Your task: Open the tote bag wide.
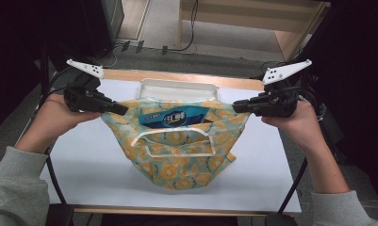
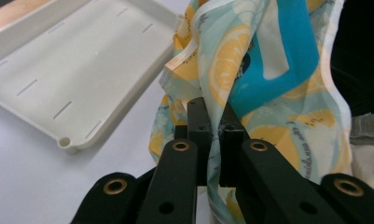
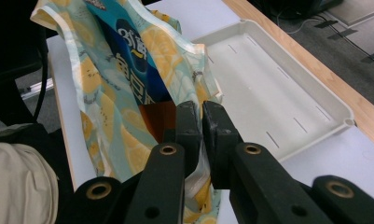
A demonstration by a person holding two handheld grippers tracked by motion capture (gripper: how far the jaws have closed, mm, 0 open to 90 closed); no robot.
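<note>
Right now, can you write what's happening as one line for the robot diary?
left gripper: shut on bag | right gripper: shut on bag | bag: held open, blue packet inside | tray: behind bag

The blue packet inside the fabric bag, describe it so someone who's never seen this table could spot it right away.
On the white table, in front of the shallow white plastic tray, two grippers hold open a pale blue fabric bag printed with yellow lemon slices. At its mouth shows a bright blue glossy packet with white lettering, the one plain blue, unpatterned thing there.
</note>
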